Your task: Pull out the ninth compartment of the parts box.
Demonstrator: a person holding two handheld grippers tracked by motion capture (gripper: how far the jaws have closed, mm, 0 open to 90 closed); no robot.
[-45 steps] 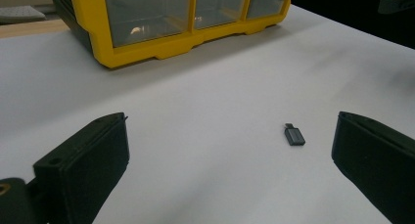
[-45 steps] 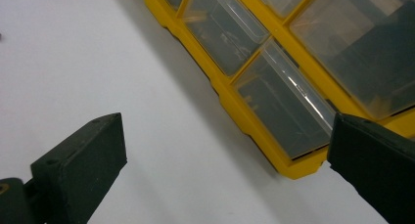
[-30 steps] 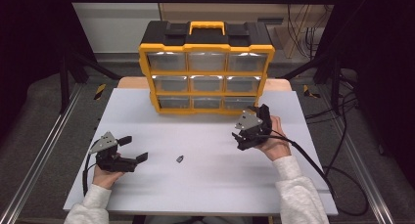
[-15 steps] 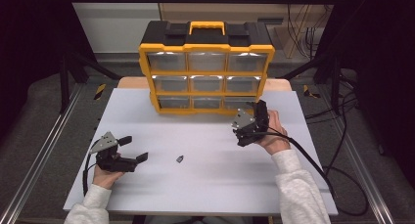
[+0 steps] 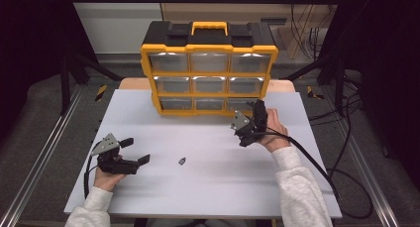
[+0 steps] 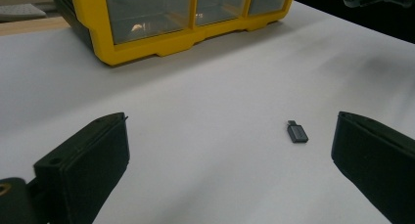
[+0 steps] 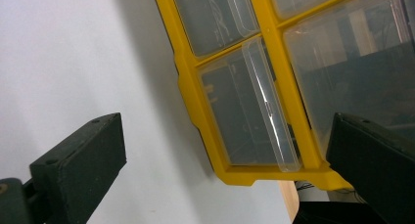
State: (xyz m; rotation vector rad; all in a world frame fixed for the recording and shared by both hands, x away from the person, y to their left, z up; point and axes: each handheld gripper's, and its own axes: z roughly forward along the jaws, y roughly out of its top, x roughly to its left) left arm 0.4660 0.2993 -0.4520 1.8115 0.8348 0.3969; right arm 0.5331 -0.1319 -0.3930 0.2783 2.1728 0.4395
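The right gripper (image 5: 253,119) has its jaws spread wide and empty, aimed at the bottom-right drawer (image 7: 249,104) of the yellow organizer (image 5: 208,52), a clear bin that looks shut, so I judge the work barely begun. The left gripper (image 5: 132,152), also wide open, rests in front of the organizer, facing a small dark adapter (image 6: 297,132) lying loose, untouched, on the white table (image 5: 213,187).

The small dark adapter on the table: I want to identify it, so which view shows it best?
The left gripper view: the small dark adapter lies close, between the open left tongs, its plug end visible. The high view shows it as a tiny dark speck on the white table.
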